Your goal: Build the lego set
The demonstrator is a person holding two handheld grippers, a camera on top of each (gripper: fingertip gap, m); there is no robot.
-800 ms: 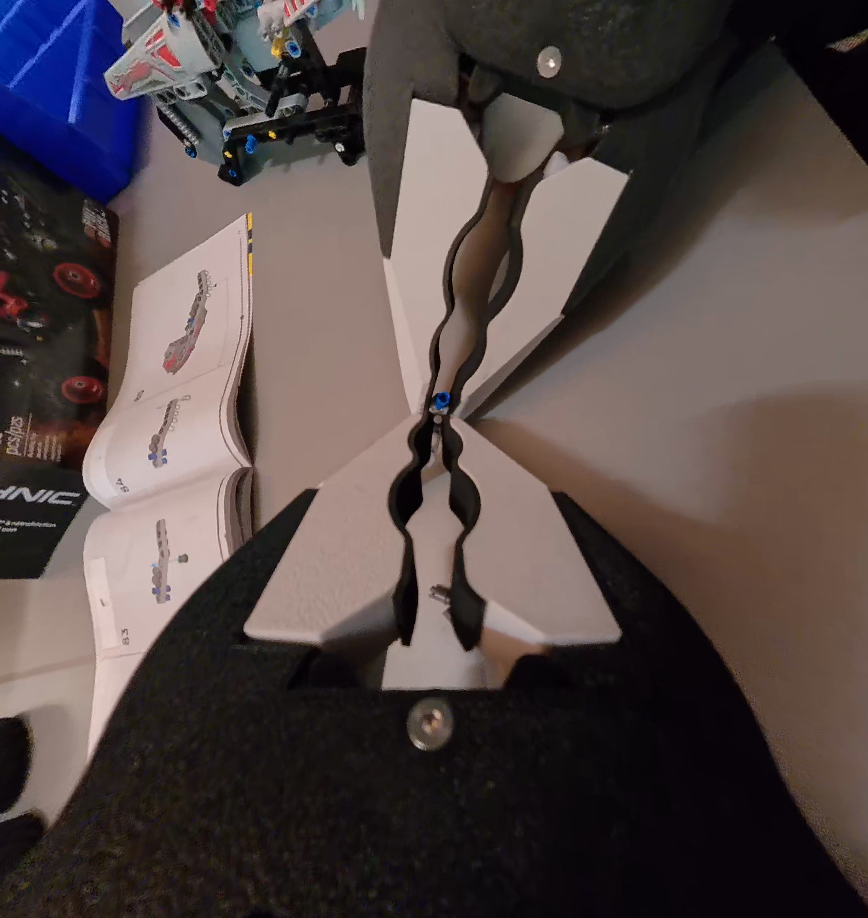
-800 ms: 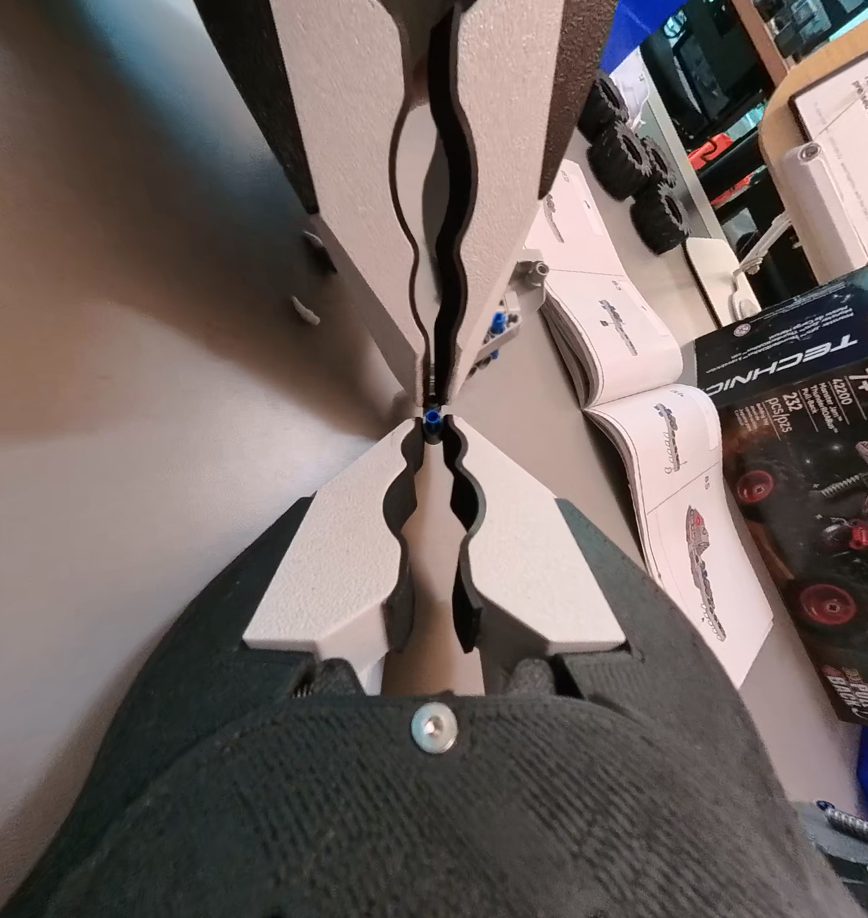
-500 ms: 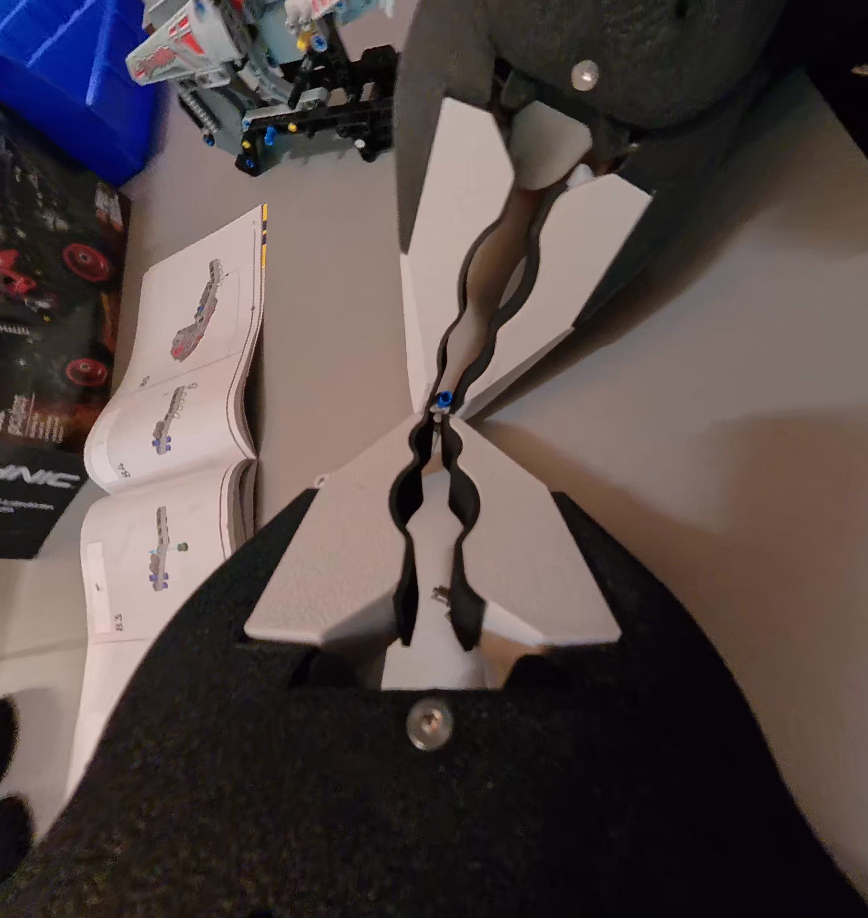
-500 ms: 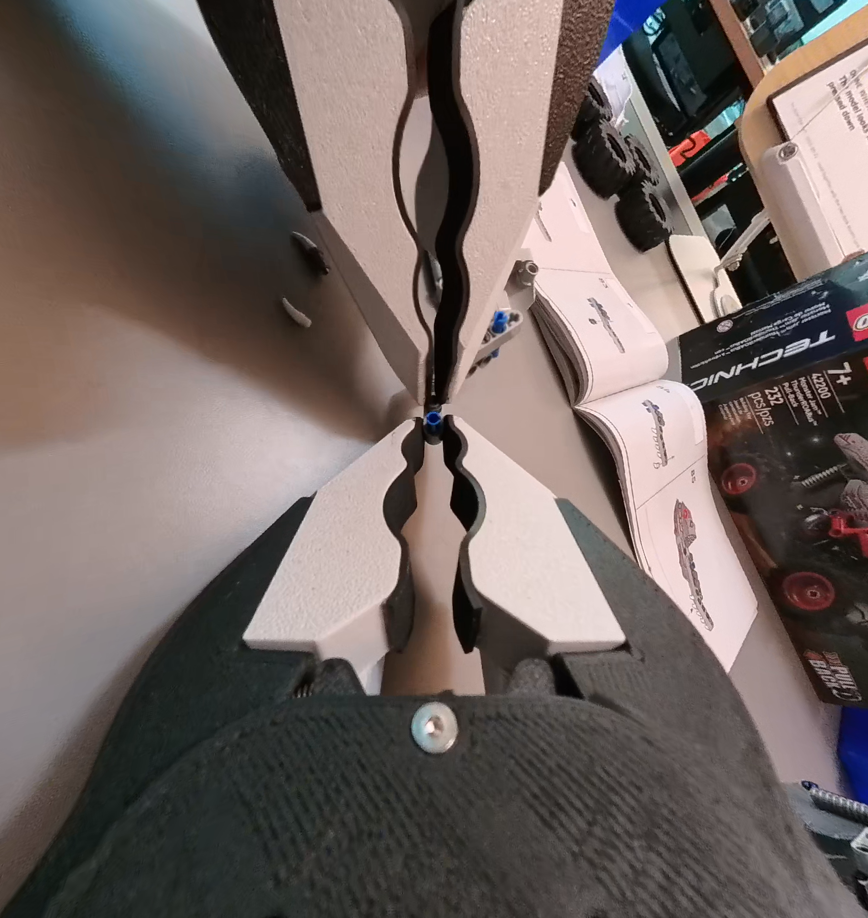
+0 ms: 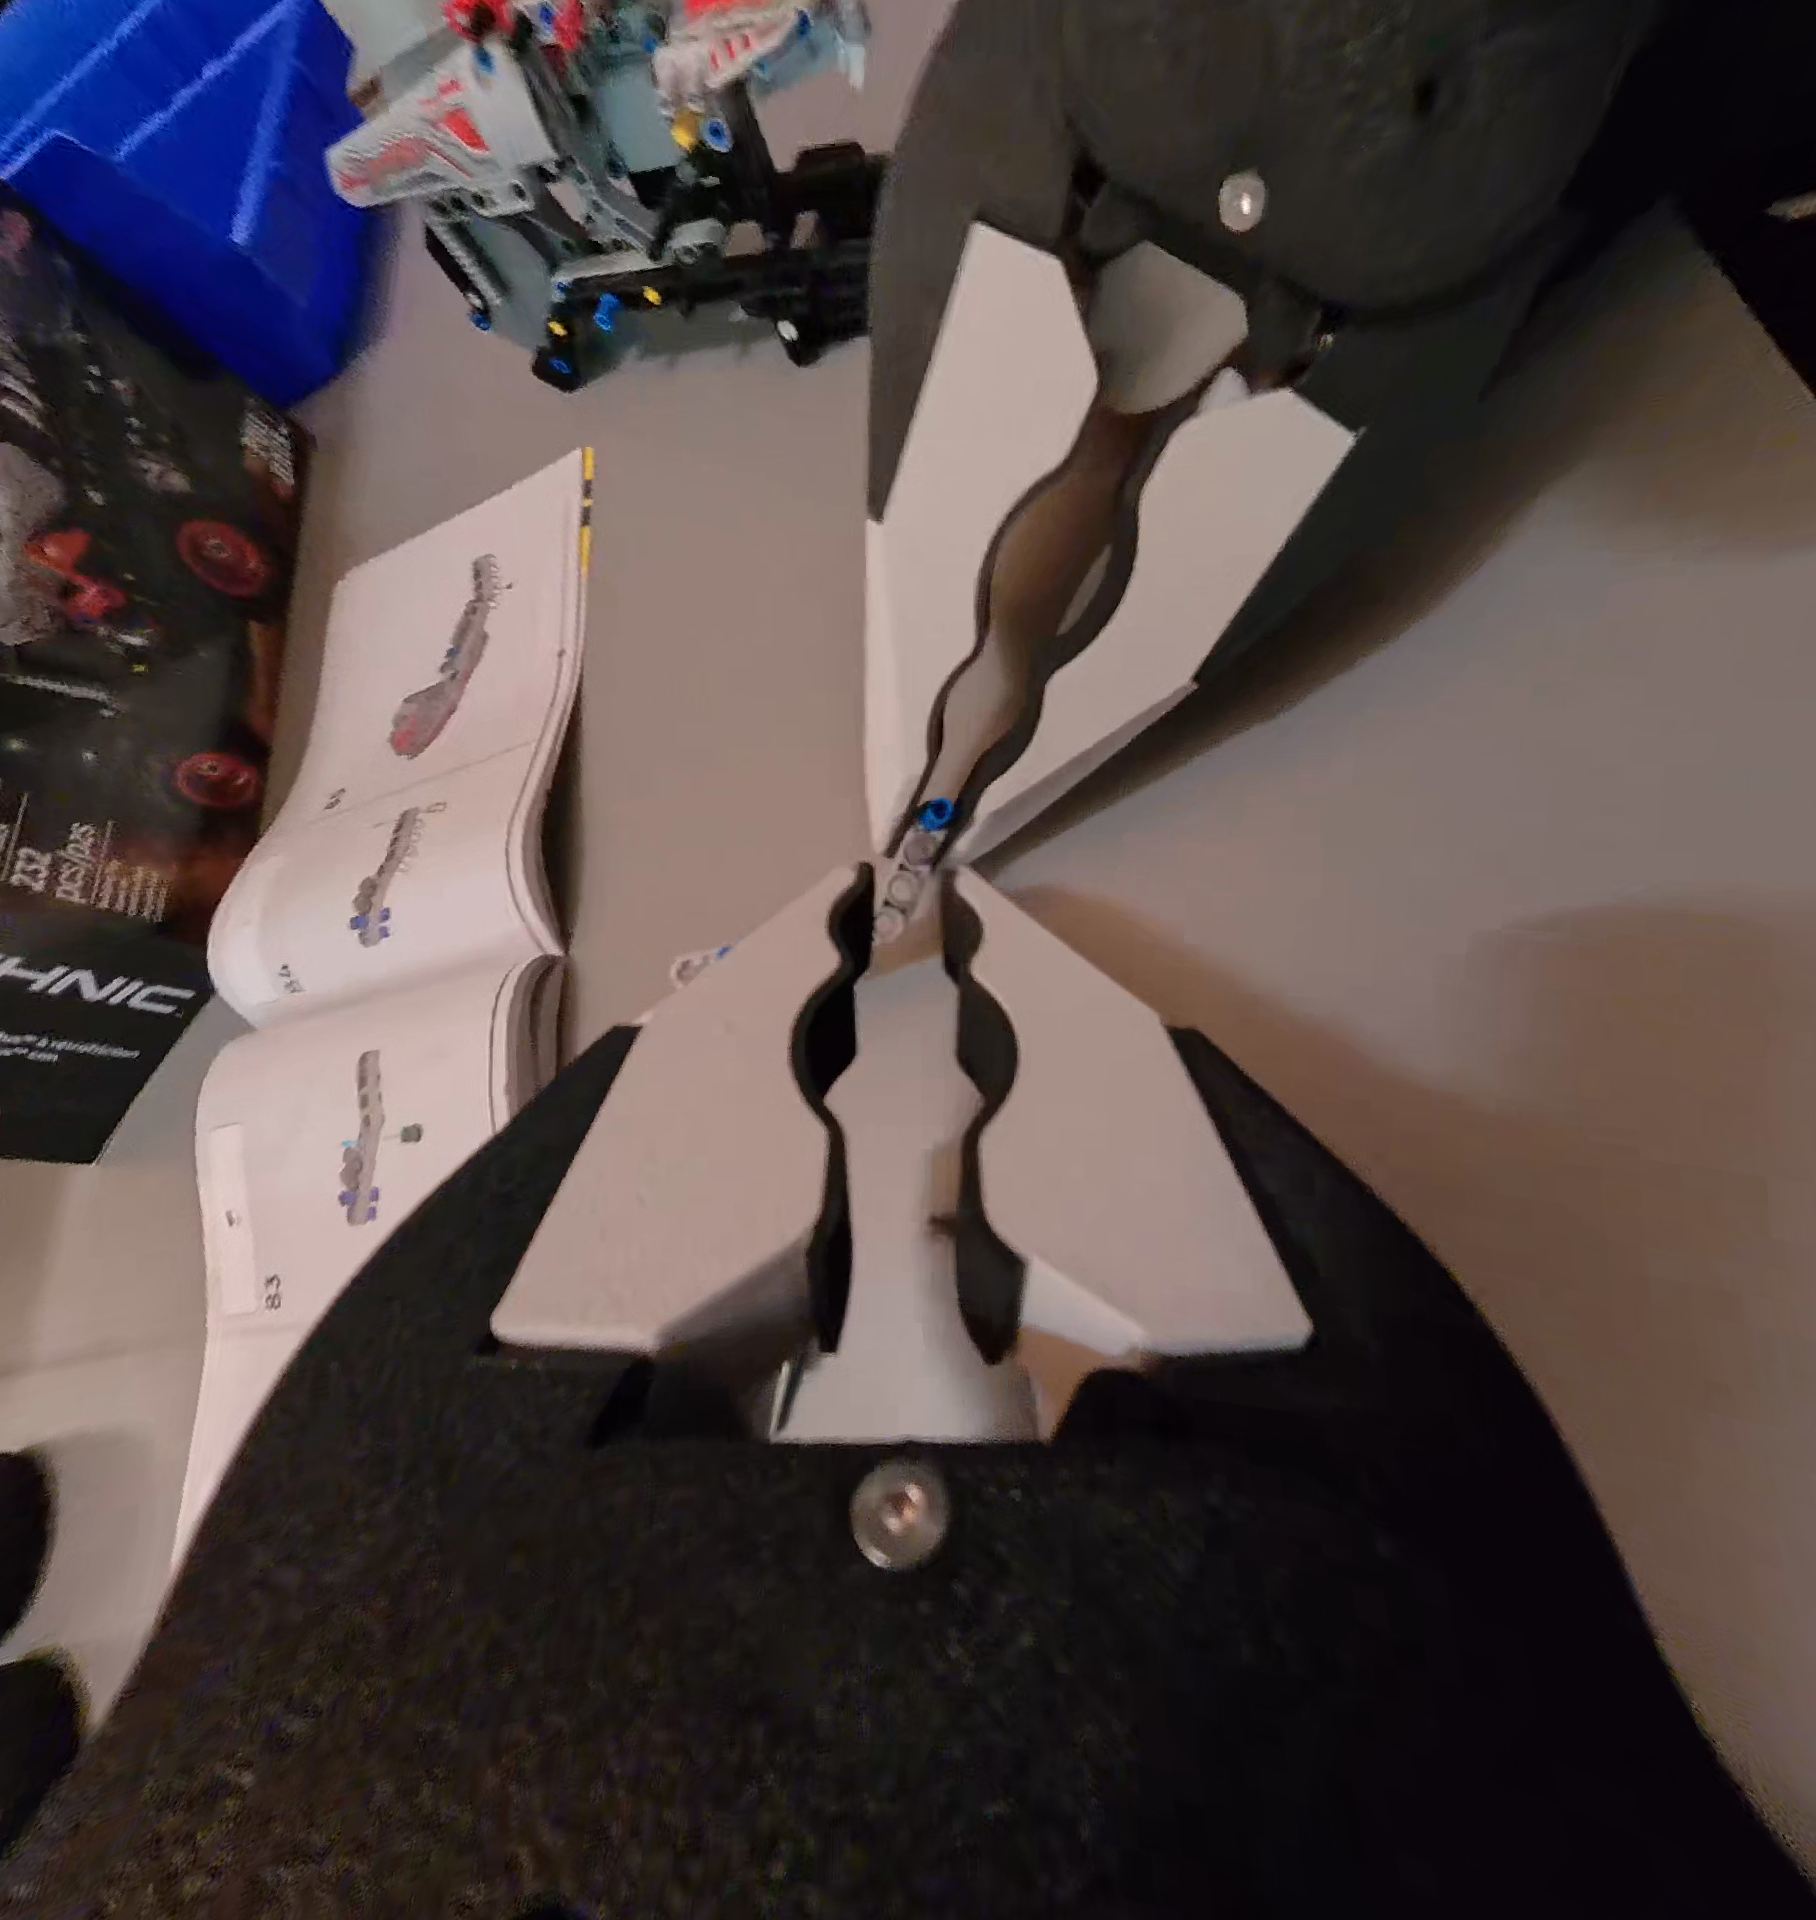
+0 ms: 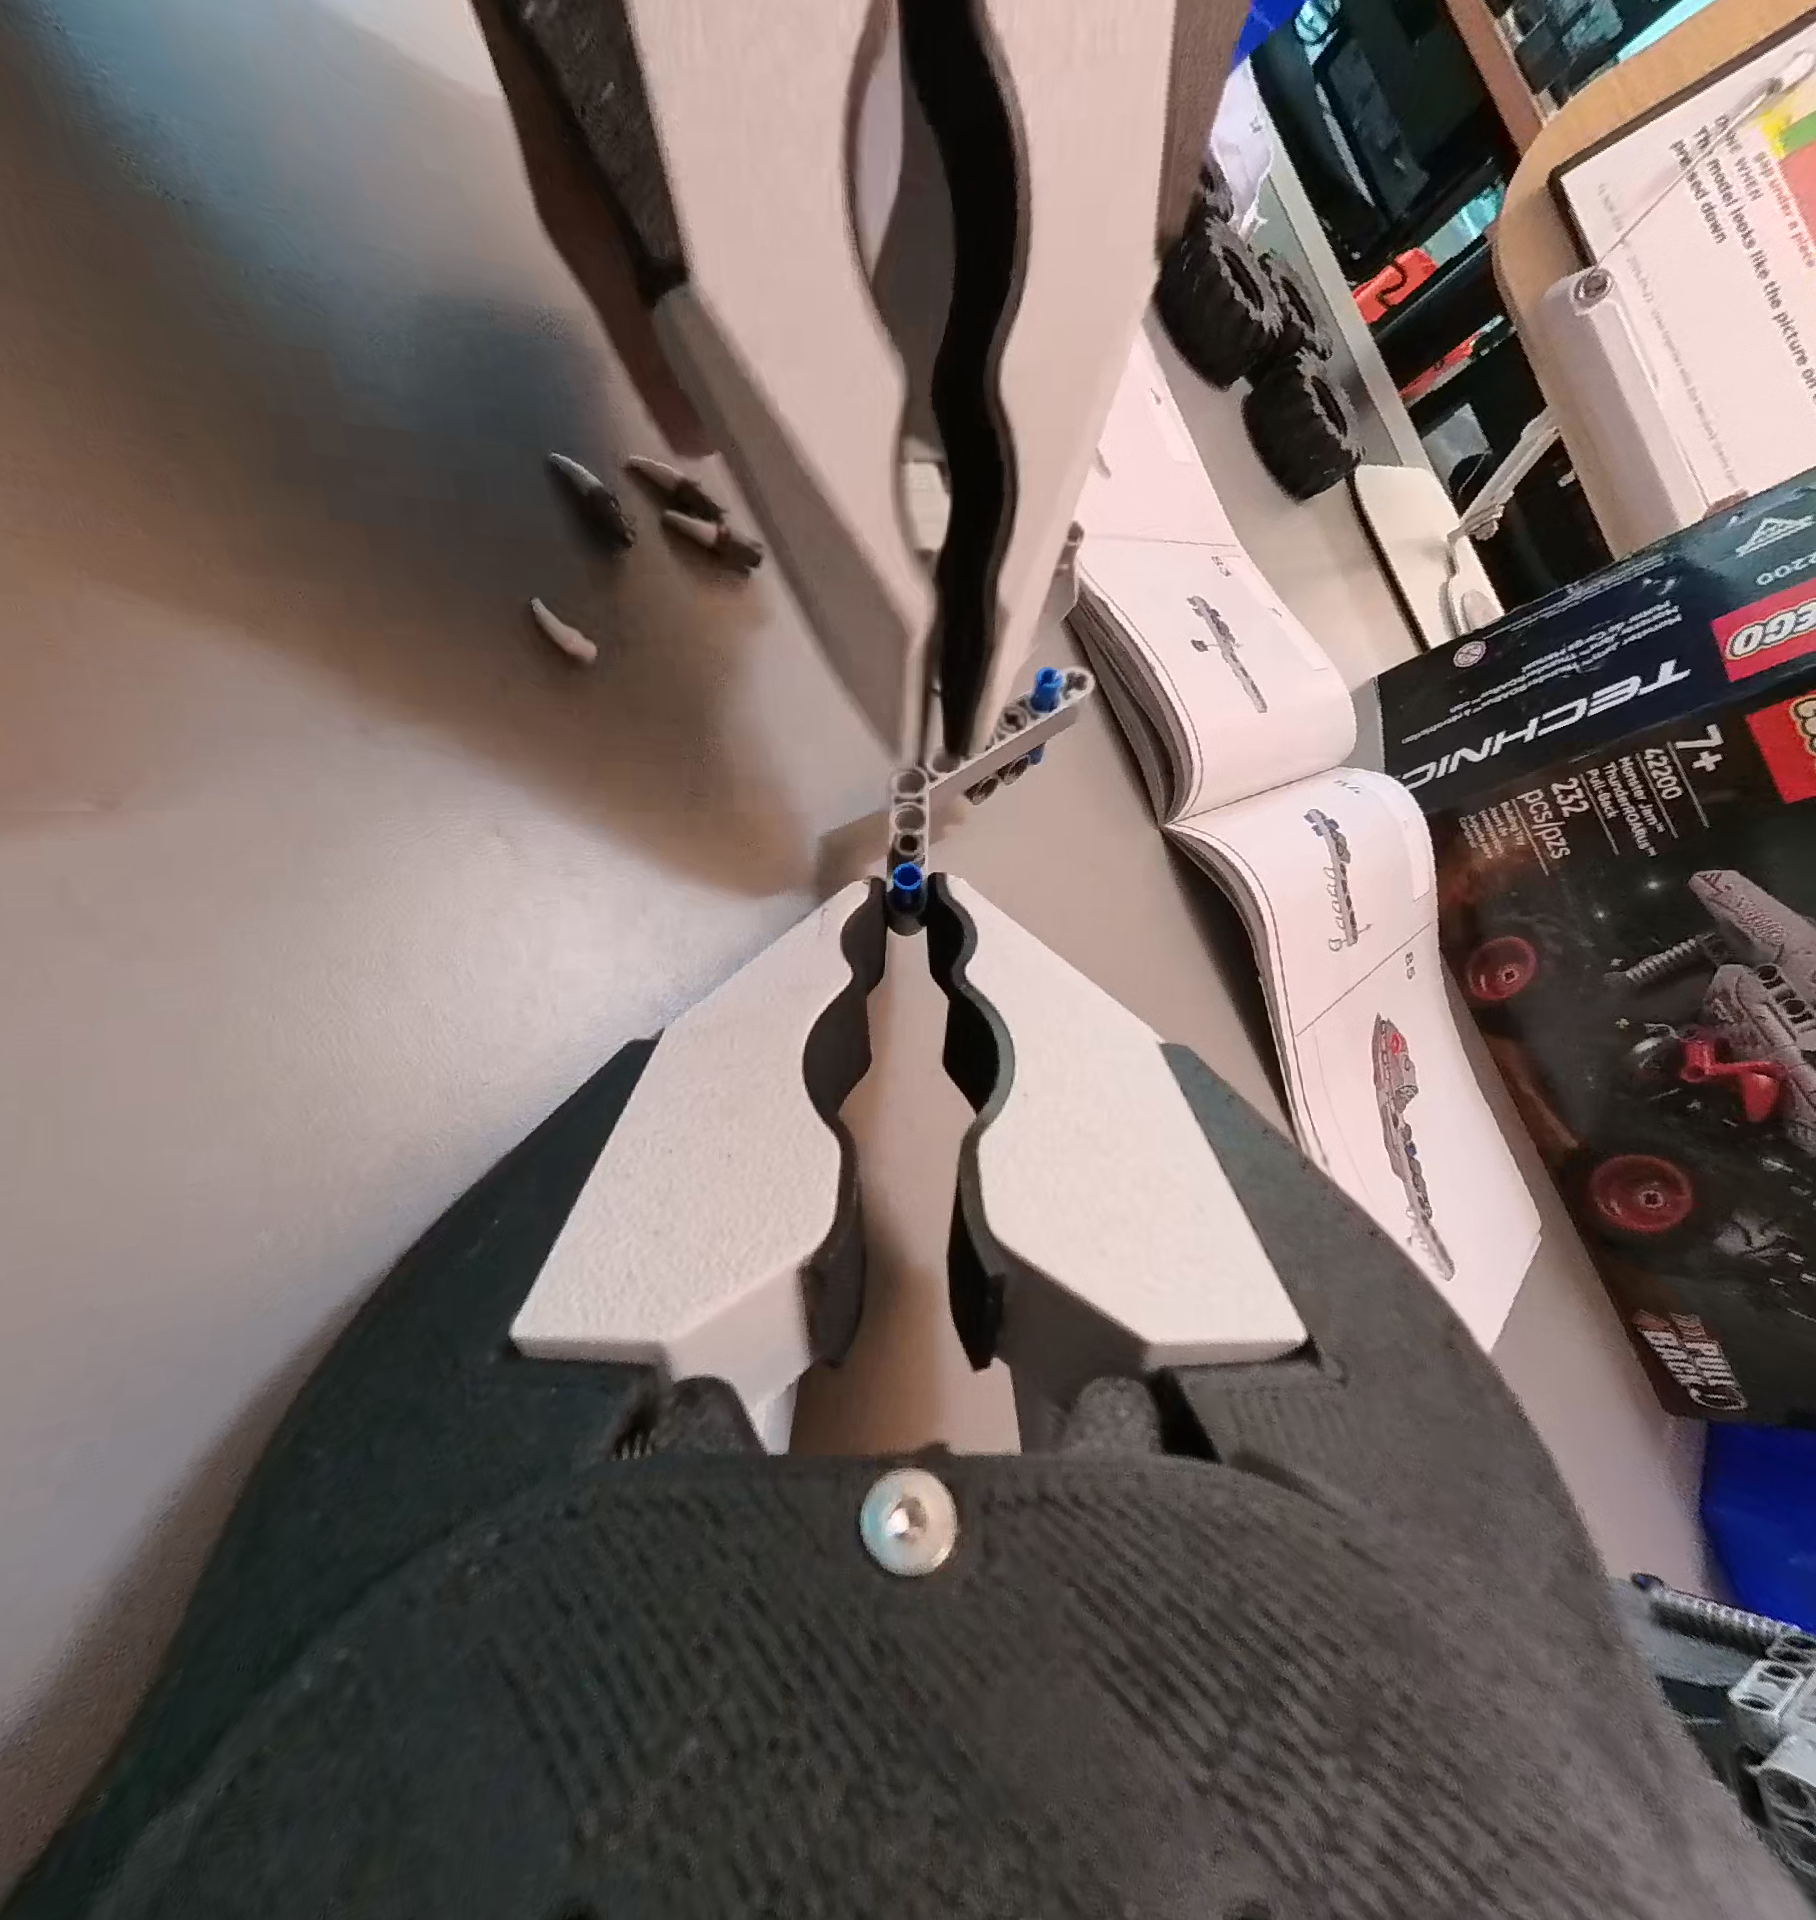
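A short grey beam (image 5: 904, 888) with holes runs between the two grippers, which face each other tip to tip above the table. My right gripper (image 6: 906, 899) is shut on the beam's end, where a blue pin (image 6: 905, 881) sticks out. It also shows in the left wrist view (image 5: 930, 831). My left gripper (image 5: 906, 888) has its fingers slightly apart on either side of the beam's other end, with gaps on both sides. It comes in from the top of the right wrist view (image 6: 935, 743).
A second grey beam with a blue pin (image 6: 1029, 732) lies on the table near the open instruction booklet (image 5: 416, 831). The set's box (image 6: 1662, 987), a blue bin (image 5: 156, 177), the part-built model (image 5: 623, 187), black tyres (image 6: 1257, 343) and several small grey pieces (image 6: 655, 520) lie around. My two grippers' fingertips are within a few centimetres of each other.
My left gripper's fingers have spread apart. The two grippers have drawn a little away from each other, so more of the grey beam shows between them.
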